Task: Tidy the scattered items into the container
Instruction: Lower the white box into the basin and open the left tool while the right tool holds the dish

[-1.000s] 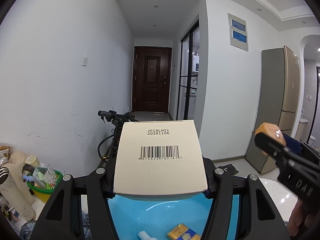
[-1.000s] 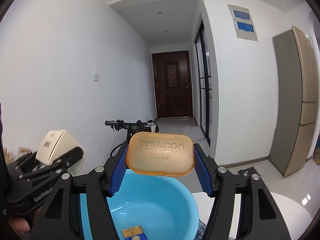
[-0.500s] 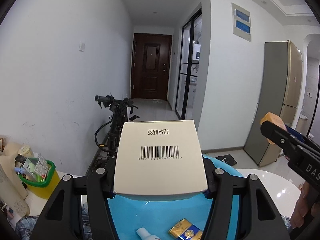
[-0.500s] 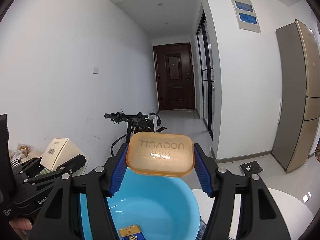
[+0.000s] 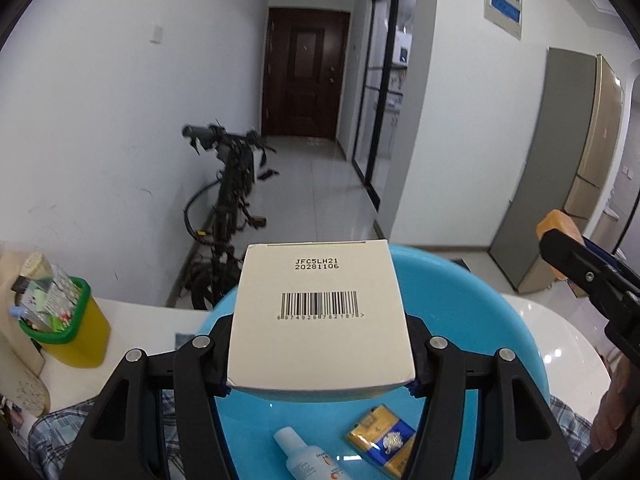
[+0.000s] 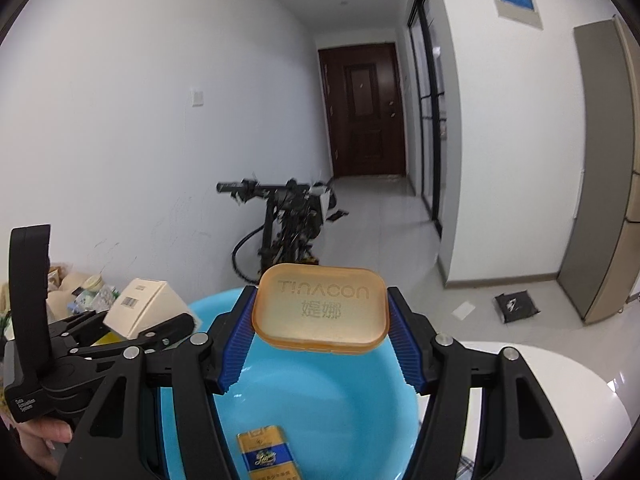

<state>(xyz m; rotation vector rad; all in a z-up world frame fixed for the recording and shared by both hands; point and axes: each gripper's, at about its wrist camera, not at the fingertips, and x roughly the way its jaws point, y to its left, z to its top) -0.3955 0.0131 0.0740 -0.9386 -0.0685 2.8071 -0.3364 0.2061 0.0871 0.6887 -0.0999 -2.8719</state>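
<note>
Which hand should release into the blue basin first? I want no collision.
Probably the left: its white box sits well over the blue basin. The right's orange soap case hangs nearer the far rim.

This is a home, likely a flat. A hallway with a tiled floor (image 5: 320,196) leads to a dark front door (image 5: 306,76). A bicycle (image 5: 228,200) leans on the wall, and a tall fridge (image 5: 560,168) stands at the right.

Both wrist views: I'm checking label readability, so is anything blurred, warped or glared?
Left wrist: barcode on the white box reads sharp, walls bow from fisheye. Right wrist: embossed lettering on the orange soap case is legible, bicycle slightly soft, white tabletop shows glare.
</note>
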